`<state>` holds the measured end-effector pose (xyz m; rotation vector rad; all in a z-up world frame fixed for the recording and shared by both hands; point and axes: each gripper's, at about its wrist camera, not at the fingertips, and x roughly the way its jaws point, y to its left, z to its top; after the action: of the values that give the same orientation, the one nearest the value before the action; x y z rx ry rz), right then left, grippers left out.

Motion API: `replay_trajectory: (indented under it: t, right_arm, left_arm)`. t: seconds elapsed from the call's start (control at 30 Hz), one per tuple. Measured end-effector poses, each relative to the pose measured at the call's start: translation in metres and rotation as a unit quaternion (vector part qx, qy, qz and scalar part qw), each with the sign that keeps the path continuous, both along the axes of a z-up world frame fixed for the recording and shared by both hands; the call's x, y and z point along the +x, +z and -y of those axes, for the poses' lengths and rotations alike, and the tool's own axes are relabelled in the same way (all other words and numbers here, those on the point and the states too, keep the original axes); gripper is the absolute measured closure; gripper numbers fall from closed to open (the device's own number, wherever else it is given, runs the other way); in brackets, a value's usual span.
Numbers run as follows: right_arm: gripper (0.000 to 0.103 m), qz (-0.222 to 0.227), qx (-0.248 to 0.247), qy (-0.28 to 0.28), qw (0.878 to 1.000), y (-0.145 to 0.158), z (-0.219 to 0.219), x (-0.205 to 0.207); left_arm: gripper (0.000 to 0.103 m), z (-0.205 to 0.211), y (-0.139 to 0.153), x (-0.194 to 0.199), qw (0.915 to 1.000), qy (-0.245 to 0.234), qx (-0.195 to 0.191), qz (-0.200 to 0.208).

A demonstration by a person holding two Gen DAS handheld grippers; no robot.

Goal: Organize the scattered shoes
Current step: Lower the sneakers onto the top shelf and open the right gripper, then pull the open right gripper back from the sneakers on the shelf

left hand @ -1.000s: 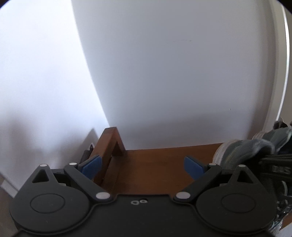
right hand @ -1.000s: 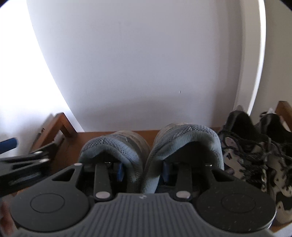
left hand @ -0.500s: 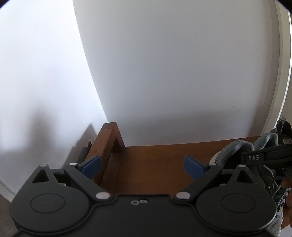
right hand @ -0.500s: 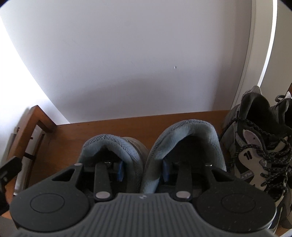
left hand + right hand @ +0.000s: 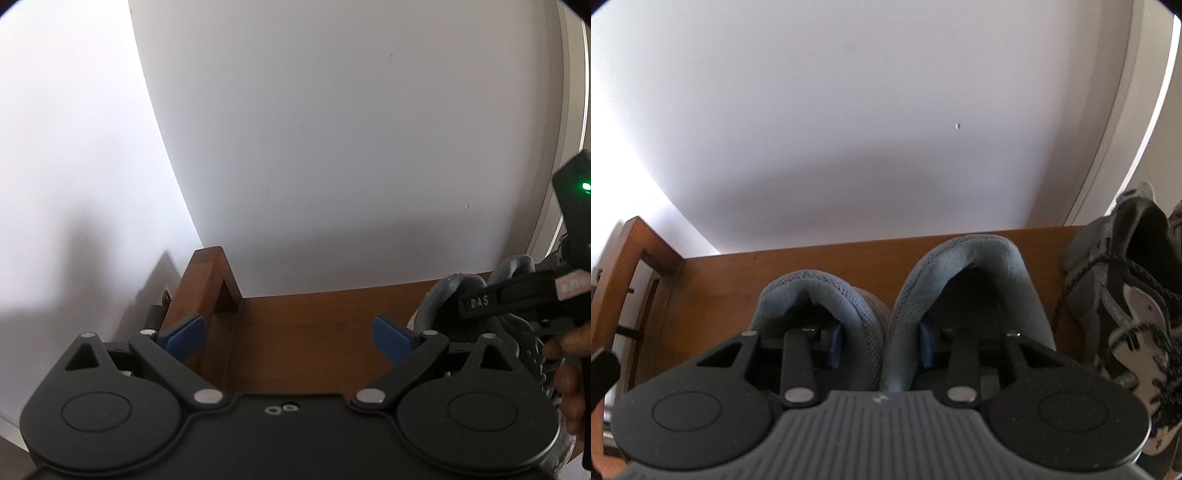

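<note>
My right gripper [image 5: 881,345] is shut on a pair of grey-blue sneakers [image 5: 975,269], one finger inside each shoe, pinching their inner collars together. The pair is over the brown wooden shelf [image 5: 720,280], heels toward me. My left gripper [image 5: 288,330] is open and empty above the shelf's left end [image 5: 314,332]. The grey sneakers [image 5: 454,295] and the right gripper's black body show at the right edge of the left wrist view.
A black-and-grey laced sneaker [image 5: 1134,306] stands on the shelf to the right of the held pair. The shelf's raised wooden side post [image 5: 207,273] is at the left. A white wall [image 5: 849,129] backs the shelf closely.
The right gripper with the grey pair has tilted down over the shelf, and more of the shelf top shows. The left gripper has stayed open and nearly still.
</note>
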<state>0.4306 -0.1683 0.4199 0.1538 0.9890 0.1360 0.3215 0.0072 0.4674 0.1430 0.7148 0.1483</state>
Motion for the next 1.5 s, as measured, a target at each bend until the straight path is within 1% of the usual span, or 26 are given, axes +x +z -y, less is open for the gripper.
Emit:
replay_trajectory:
  t: [0.2,0.4,0.47,0.53,0.73,0.83,0.97,1.13,1.2,1.3,1.37,1.5]
  right_arm:
    - [0.06,0.002,-0.008,-0.002,1.0,0.0,-0.005,0.016]
    - [0.058,0.006,-0.016,0.004,1.0,0.002,-0.008,0.014]
    - [0.055,0.005,-0.019,0.006,1.0,0.005,-0.009,0.014]
    - [0.051,0.008,-0.022,0.01,1.0,0.007,-0.009,0.011]
    - [0.048,0.026,-0.032,0.012,0.999,0.019,-0.003,-0.012]
    - [0.045,0.06,-0.008,-0.01,0.998,0.038,0.011,-0.037]
    - [0.039,0.092,0.0,-0.038,0.995,0.055,0.023,-0.066]
    - [0.029,0.115,0.008,-0.054,0.992,0.061,0.026,-0.113]
    - [0.027,0.118,0.007,-0.057,0.991,0.057,0.026,-0.136]
    - [0.022,0.113,0.009,-0.07,0.991,0.037,0.02,-0.164]
    - [0.022,0.097,0.012,-0.09,0.991,0.029,0.018,-0.182]
    - [0.021,0.079,0.014,-0.116,0.99,0.022,0.017,-0.204]
  left_arm:
    - [0.006,0.003,0.005,-0.003,1.0,-0.001,-0.001,-0.003]
    - [0.005,0.002,0.004,0.002,0.9999,-0.001,-0.005,-0.009]
    - [0.005,0.002,0.005,0.004,0.9999,-0.001,-0.01,-0.011]
    - [0.005,0.002,0.005,0.006,0.9999,-0.002,-0.012,-0.011]
    - [0.005,-0.003,0.006,0.011,0.9998,-0.012,-0.012,-0.005]
    - [0.005,-0.003,0.006,0.013,0.9998,-0.017,-0.013,-0.005]
    - [0.005,-0.001,0.005,0.014,0.9993,-0.032,-0.017,-0.011]
    - [0.005,0.005,0.003,0.013,0.9976,-0.062,-0.026,-0.018]
    - [0.005,0.008,0.002,0.011,0.9966,-0.074,-0.029,-0.021]
    - [0.005,0.009,0.001,0.009,0.9951,-0.088,-0.036,-0.026]
    - [0.005,0.01,-0.001,0.008,0.9939,-0.097,-0.04,-0.032]
    - [0.005,0.011,-0.003,0.0,0.9914,-0.114,-0.049,-0.041]
